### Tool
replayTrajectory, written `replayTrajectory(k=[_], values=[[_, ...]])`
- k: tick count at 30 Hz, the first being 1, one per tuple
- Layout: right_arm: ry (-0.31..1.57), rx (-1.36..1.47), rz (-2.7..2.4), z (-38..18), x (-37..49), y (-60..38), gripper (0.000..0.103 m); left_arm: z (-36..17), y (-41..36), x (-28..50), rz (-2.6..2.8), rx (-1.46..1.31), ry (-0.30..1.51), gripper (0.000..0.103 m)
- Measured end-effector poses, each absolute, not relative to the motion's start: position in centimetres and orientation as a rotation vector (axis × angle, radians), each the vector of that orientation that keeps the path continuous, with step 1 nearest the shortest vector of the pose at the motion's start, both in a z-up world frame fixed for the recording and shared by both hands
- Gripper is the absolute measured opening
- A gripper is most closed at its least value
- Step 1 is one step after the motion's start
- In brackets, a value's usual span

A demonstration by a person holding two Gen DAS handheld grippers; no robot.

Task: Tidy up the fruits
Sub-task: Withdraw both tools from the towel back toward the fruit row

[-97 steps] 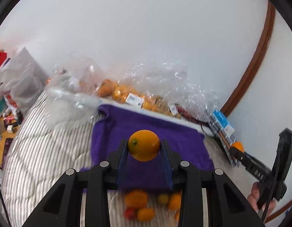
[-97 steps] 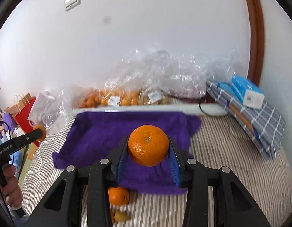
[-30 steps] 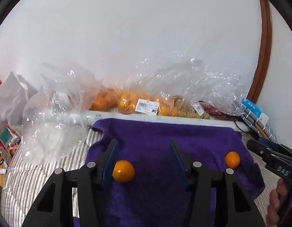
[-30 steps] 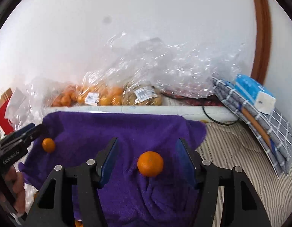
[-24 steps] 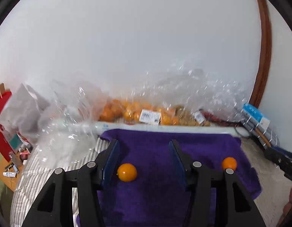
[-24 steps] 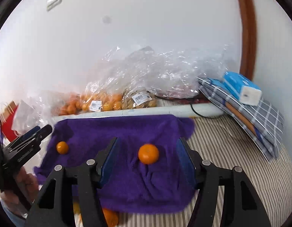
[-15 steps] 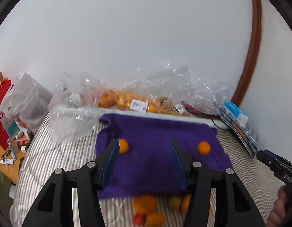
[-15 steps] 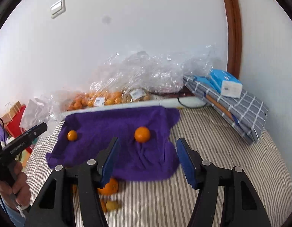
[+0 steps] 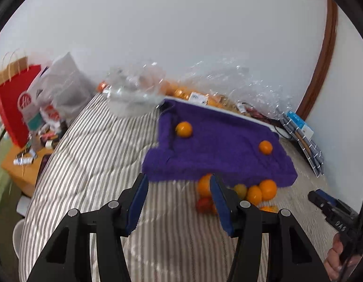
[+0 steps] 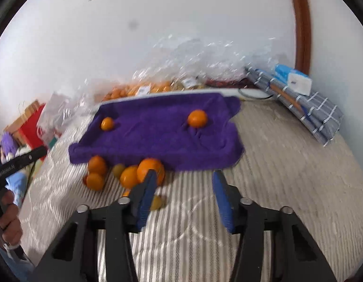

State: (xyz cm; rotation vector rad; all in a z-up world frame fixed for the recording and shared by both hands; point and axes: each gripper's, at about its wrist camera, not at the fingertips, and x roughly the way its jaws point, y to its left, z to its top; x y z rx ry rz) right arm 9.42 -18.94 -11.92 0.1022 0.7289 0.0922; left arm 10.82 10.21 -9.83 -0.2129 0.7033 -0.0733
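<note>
Left gripper (image 9: 179, 197): fingers apart, nothing between.
Right gripper (image 10: 183, 191): fingers closing, nothing between.
Purple towel (image 10: 158, 131): two oranges, well apart.

Your two wrist cameras are looking down along their fingers, both sharing the somewhat blurred purple towel (image 9: 219, 145) (image 10: 158, 136).

Two oranges (image 9: 184, 129) well apart on a purple towel (image 9: 219, 148), loose fruit pile (image 9: 251, 191) at its near edge.
</note>
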Motion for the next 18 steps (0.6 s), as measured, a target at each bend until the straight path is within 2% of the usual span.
replayTrajectory(k=[7, 18], values=[[0.846, 0.068, 0.155, -15.8, 10.1, -16.7, 0.033, -11.0, 11.5, 9.3, -0.073, -0.223, 0.729, 0.052], [0.918, 0.011, 0.148, -18.1, 11.6, -14.9, 0.033, -12.2, 12.0, 9.5, -0.102, -0.226, 0.77, 0.052]])
